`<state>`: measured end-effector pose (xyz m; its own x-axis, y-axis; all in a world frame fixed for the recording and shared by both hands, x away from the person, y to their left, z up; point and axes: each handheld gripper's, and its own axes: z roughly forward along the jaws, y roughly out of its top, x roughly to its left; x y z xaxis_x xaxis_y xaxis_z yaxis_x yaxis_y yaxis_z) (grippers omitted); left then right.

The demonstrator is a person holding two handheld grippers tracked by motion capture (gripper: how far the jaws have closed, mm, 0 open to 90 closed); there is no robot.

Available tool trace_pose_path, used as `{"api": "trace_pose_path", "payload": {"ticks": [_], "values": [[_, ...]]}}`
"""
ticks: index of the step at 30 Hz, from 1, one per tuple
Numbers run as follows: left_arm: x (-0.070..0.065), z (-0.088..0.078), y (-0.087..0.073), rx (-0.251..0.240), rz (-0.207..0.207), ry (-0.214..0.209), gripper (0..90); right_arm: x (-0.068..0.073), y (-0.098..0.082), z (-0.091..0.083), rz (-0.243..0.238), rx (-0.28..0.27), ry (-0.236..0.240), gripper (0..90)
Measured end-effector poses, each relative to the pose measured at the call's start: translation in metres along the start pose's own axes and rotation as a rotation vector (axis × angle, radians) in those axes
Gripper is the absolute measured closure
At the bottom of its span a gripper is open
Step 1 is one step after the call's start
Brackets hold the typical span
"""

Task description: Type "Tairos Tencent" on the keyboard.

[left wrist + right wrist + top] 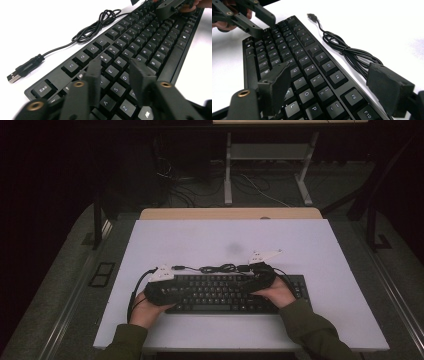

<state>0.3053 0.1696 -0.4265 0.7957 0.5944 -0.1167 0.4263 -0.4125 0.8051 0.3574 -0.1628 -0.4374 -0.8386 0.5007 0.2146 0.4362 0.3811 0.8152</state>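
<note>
A black keyboard (220, 295) lies on the white table (200, 240) near the front edge, its bundled black cable (220, 268) coiled just behind it. Both hands hold grippers low over the keys, pointing toward each other. My left gripper (185, 289) hovers above the left letter keys (117, 72), its jaws a small gap apart with nothing between them (116, 67). My right gripper (247, 282) is over the right part of the keyboard (294, 57), jaws spread wide (329, 67) and holding nothing. The cable's USB plug (15, 75) lies loose on the table.
A wooden strip (230, 213) runs along the table's far edge. Beyond it stand a white desk frame (270, 165) and loose floor cables (200, 185) in the dark. The other gripper (259, 22) is in sight across the keys.
</note>
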Motion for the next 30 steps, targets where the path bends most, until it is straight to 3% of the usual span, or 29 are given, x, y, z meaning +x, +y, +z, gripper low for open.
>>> {"api": "trace_pose_path", "payload": {"ticks": [9, 30], "values": [[0.004, -0.002, -0.003, 0.04, -0.003, -0.014, 89.0, -0.001, 0.0, -0.001, 0.004, -0.004, -0.008, 19.1], [0.001, 0.009, -0.003, 0.074, -0.003, -0.044, 89.1, 0.0, 0.001, -0.002, 0.001, -0.008, -0.011, 19.2]]}}
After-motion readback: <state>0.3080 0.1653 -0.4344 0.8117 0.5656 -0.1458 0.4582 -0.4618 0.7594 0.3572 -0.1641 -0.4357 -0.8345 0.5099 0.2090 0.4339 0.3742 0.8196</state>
